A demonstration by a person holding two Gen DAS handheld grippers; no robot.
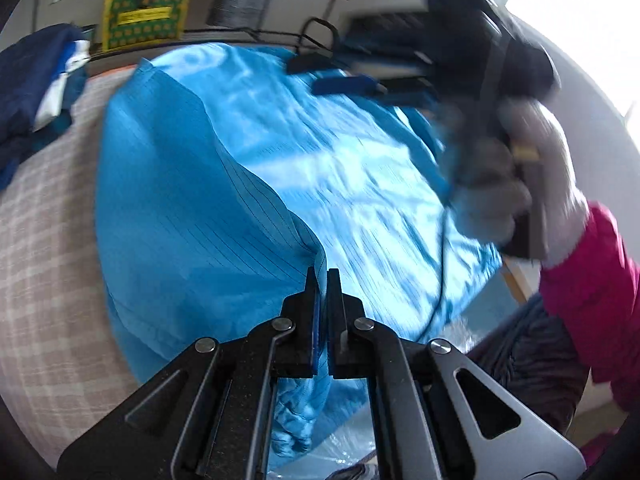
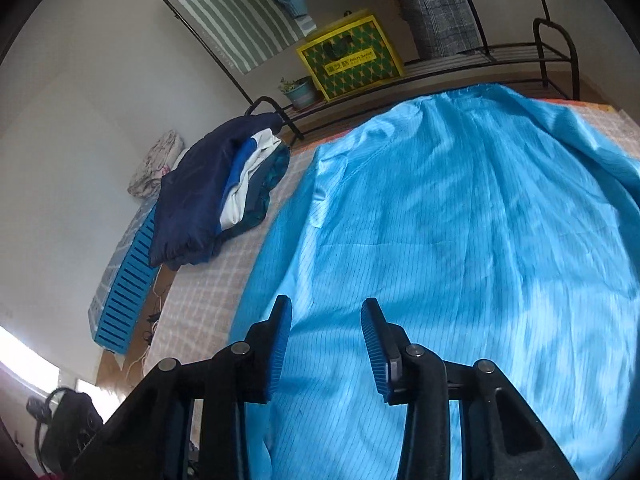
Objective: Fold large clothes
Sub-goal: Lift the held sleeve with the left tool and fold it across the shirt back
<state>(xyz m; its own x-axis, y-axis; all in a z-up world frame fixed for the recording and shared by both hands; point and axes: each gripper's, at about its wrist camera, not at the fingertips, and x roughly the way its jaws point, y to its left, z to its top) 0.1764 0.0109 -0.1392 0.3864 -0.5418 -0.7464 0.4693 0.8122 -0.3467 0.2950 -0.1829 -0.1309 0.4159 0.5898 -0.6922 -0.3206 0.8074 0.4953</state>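
Observation:
A large light-blue striped garment (image 1: 224, 184) lies spread over a checked bed cover (image 1: 48, 240). My left gripper (image 1: 323, 276) is shut on a fold of its near edge, which rises into the jaws. In the left wrist view the right gripper (image 1: 360, 86) shows blurred over the far right of the garment, held by a gloved hand (image 1: 536, 168). In the right wrist view the garment (image 2: 460, 232) fills the frame. My right gripper (image 2: 326, 308) is open above it, nothing between its blue pads.
A pile of dark-blue and white clothes (image 2: 224, 188) lies on the bed's left part, also in the left wrist view (image 1: 36, 84). A black metal rack with a yellow-green box (image 2: 350, 58) and a potted plant (image 2: 300, 92) stands behind. A blue slatted crate (image 2: 128, 280) sits beside the bed.

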